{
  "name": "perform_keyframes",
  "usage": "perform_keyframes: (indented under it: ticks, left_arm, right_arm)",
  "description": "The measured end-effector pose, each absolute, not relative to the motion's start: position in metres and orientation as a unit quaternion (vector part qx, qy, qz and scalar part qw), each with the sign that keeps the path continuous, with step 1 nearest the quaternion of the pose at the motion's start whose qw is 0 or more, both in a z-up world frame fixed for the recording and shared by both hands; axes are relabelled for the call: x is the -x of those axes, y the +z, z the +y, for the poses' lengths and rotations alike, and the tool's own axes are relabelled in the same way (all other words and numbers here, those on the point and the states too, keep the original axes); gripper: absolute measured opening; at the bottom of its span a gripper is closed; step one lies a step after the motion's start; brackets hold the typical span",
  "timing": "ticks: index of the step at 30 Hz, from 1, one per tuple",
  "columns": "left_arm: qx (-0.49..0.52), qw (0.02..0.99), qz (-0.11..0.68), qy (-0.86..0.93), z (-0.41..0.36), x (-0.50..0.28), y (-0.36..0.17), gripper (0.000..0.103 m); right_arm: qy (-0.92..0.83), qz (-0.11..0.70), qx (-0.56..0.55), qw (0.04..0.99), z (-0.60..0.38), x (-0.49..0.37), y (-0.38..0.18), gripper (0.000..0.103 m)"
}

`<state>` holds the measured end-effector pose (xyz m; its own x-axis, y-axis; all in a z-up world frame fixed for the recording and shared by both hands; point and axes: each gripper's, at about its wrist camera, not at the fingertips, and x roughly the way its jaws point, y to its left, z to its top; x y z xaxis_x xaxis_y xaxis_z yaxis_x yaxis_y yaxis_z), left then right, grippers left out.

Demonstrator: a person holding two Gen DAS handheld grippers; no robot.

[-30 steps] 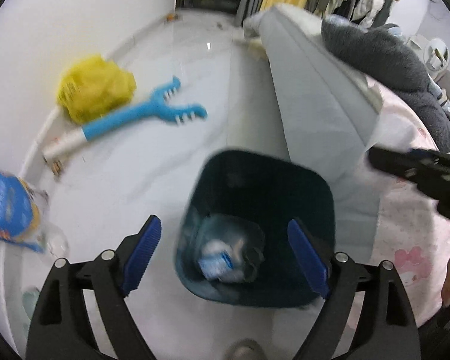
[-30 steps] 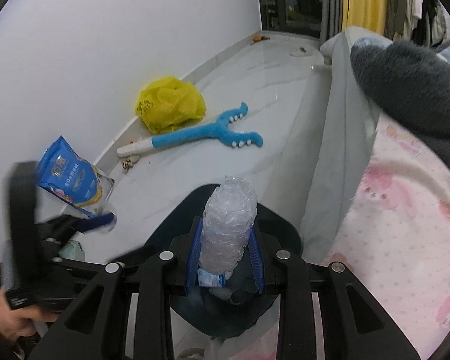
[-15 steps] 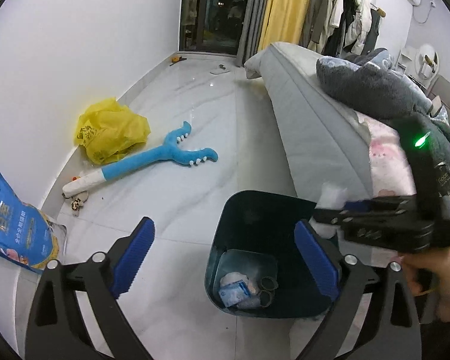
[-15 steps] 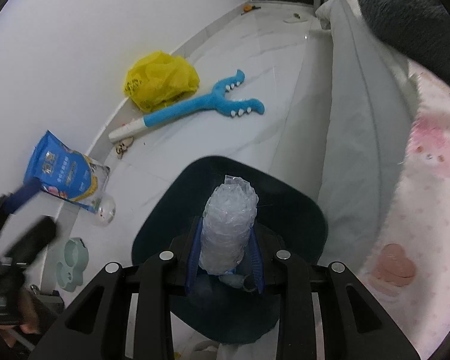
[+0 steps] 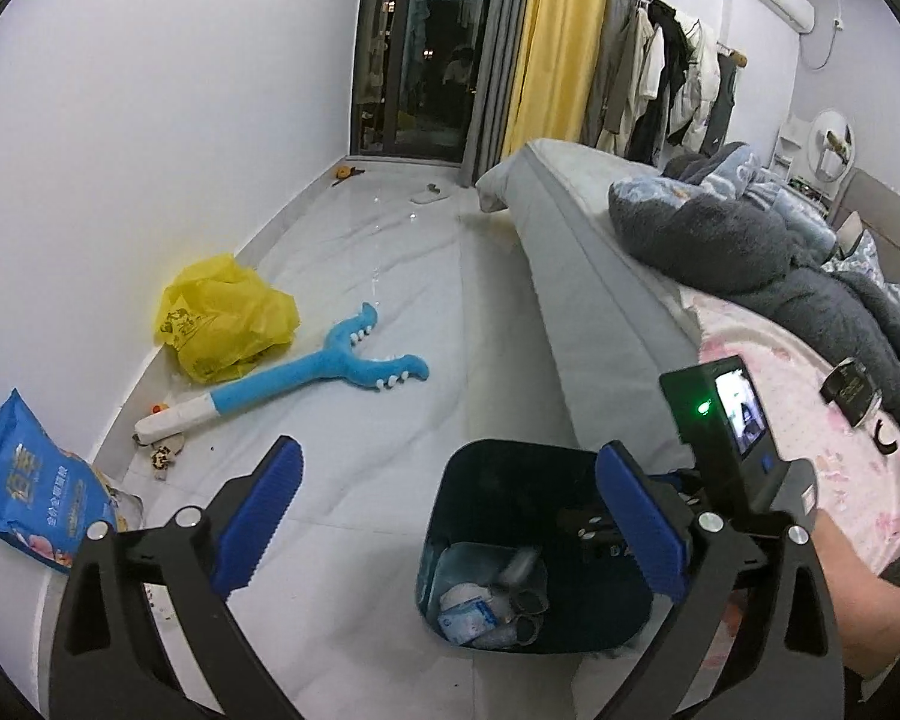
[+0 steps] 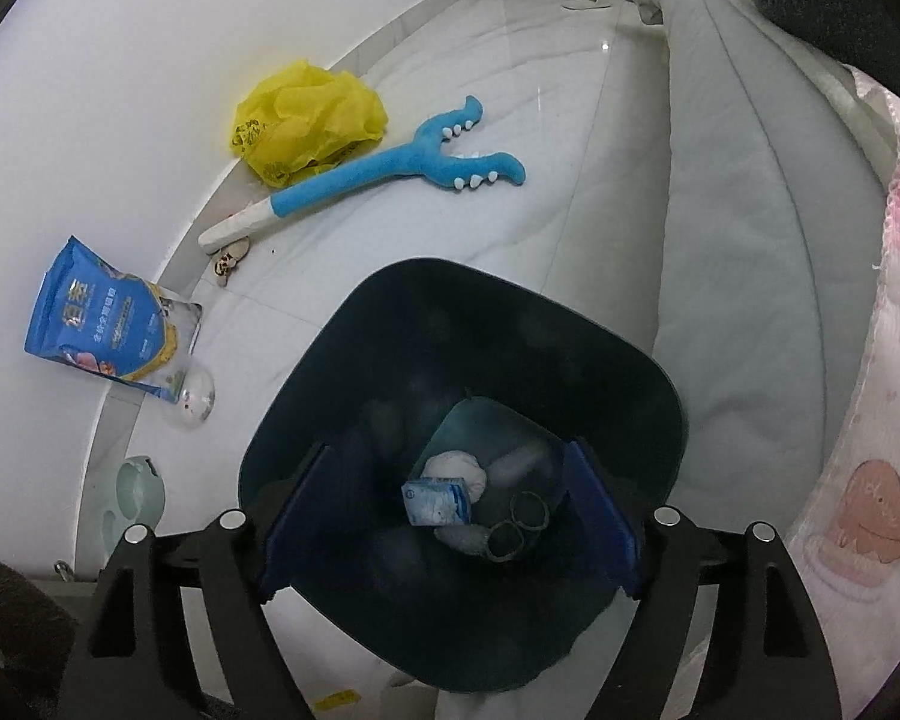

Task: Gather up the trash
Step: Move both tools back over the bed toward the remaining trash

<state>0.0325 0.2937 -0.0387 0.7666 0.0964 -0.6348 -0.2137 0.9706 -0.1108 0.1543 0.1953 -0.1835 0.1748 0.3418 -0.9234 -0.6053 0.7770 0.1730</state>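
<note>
The bed [image 5: 576, 276] stands along the right side of the white floor [image 5: 390, 276], and it serves as the landmark here. On top of the bed lie a dark grey fluffy blanket [image 5: 720, 240] and a pink printed sheet [image 5: 810, 384]. On the floor, well apart from the bed and closer to the wall, lies a blue plush toy with a forked end [image 6: 390, 165]. Beyond the foot of the bed hang a yellow curtain [image 5: 561, 42] and a grey curtain [image 5: 501, 42], beside a dark glass door [image 5: 420, 48]. Behind the bed, clothes hang on a rail [image 5: 672, 78].
</note>
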Motion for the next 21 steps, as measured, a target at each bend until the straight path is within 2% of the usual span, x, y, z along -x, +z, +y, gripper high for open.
perform_keyframes:
  ticks: [7,21]
  left_arm:
    - [0.083,0.946,0.306,0.074,0.283,-0.030,-0.019,0.100]
    - [0.069,0.954,0.288,0.041,0.239,-0.044,0.001,0.100]
  right_arm:
    - [0.326,0.539,0.103,0.769,0.182,-0.153,-0.163,0.087]
    - [0.345,0.473,0.092,0.805,0.138,-0.148,-0.101,0.089]
